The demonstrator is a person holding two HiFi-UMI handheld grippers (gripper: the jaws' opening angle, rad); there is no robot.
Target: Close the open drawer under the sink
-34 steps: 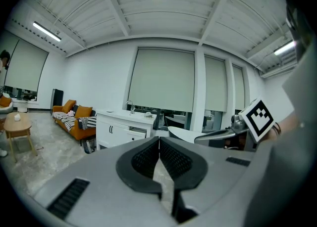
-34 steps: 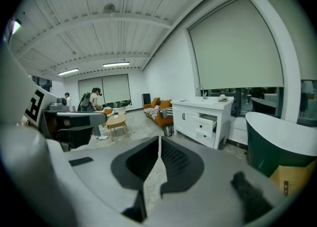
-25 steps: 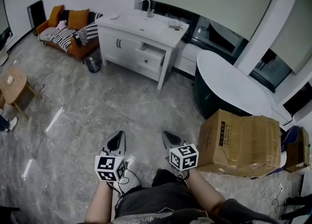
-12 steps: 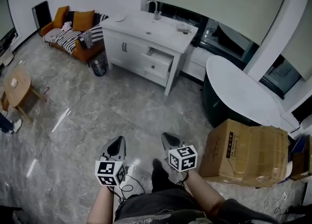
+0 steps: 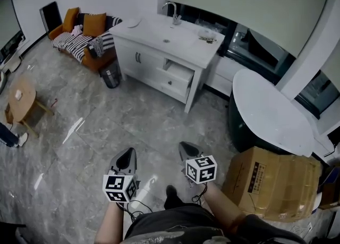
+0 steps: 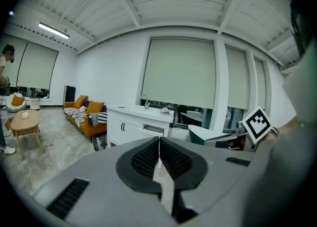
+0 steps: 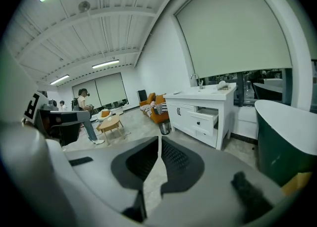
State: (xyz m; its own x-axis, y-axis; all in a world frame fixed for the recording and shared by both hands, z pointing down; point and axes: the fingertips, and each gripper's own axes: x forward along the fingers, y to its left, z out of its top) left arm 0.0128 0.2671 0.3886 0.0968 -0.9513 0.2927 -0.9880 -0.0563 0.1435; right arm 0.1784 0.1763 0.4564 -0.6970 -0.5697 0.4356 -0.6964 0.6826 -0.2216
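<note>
Across the grey floor (image 5: 106, 126), the head view shows the white sink cabinet (image 5: 159, 51) well ahead of both claws, with its upper right drawer (image 5: 179, 73) pulled out. The right gripper view adds the drawer's front and knob, ahead and to the right of the jaws. The left gripper (image 5: 126, 155) and right gripper (image 5: 189, 150) are pinched together, holding nothing.

1. The floor (image 5: 106, 120) was glossy grey stone-like tile, streaked with reflections.
2. The sink cabinet (image 5: 141, 59) and its open drawer (image 5: 174, 81) were smooth and white-painted; the tap (image 5: 171, 10) looked like shiny metal.
3. The box (image 5: 271, 184) was matt brown cardboard.
4. The sofa (image 5: 94, 24) was orange cloth, the small table (image 5: 21, 99) pale wood.
5. The left gripper (image 6: 159, 141) had a shell that looked like matt grey plastic, its pads (image 6: 146, 159) dark and gridded.
</note>
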